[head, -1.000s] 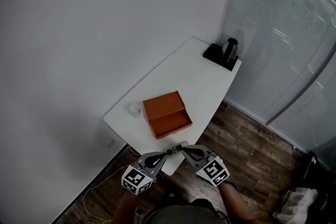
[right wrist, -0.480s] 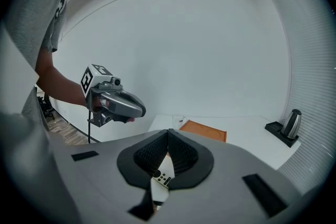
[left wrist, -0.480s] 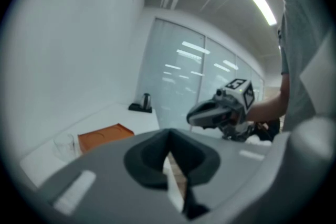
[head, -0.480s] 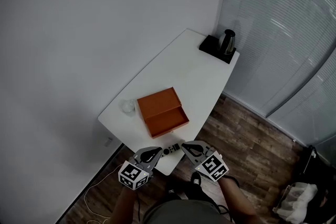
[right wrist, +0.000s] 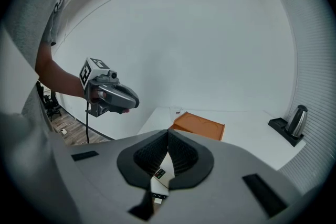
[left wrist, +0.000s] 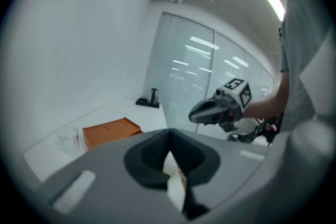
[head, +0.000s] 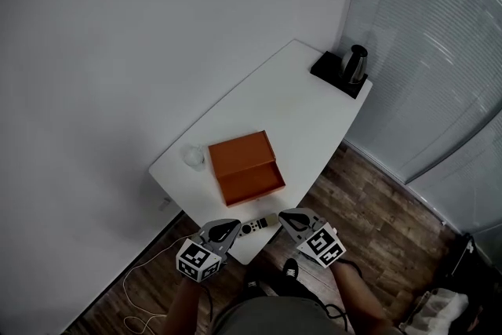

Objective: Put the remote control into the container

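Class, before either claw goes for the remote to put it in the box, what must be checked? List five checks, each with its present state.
1. Remote lies free on the table, between the two claws: ok.
2. Box stands open: ok.
3. Right claw open for a grasp: not ok, shut and empty.
4. Left claw open for a grasp: not ok, shut and empty.
5. Glass clear of the way from remote to box: ok, it stands off to the box's side.

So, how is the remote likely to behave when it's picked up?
The remote looks slim and rigid: probably light, no flop. Lying flat, it shouldn't roll. Near the edge of the table, a nudge could drop it.
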`<state>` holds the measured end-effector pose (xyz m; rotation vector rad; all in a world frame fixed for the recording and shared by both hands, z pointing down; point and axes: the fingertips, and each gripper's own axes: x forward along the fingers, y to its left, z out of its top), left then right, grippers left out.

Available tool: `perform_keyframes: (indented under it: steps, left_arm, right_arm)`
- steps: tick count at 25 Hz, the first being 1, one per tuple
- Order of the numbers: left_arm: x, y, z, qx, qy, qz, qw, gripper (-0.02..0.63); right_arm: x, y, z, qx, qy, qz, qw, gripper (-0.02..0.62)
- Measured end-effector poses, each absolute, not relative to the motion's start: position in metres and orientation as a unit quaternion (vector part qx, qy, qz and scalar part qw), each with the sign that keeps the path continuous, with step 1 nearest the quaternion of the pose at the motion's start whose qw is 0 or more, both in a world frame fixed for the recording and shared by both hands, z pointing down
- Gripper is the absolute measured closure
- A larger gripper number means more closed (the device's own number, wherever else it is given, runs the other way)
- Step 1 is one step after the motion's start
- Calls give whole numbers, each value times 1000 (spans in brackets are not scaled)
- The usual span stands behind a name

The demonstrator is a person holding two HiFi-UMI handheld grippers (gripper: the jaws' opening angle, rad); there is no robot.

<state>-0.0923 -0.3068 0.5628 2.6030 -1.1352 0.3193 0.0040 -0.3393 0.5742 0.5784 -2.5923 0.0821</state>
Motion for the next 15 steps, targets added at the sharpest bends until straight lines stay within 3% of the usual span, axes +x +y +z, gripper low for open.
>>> perform_keyframes:
  steps: [10, 15]
  left_arm:
    - [-98, -318, 604, 893, -386, 143, 183, 603]
    - [-95, -320, 636, 888, -374, 179, 200, 531]
  right_arm:
    - [13, -361, 632, 128, -935, 0, 329, 578]
    - [5, -356, 662, 56, -922, -37, 381, 577]
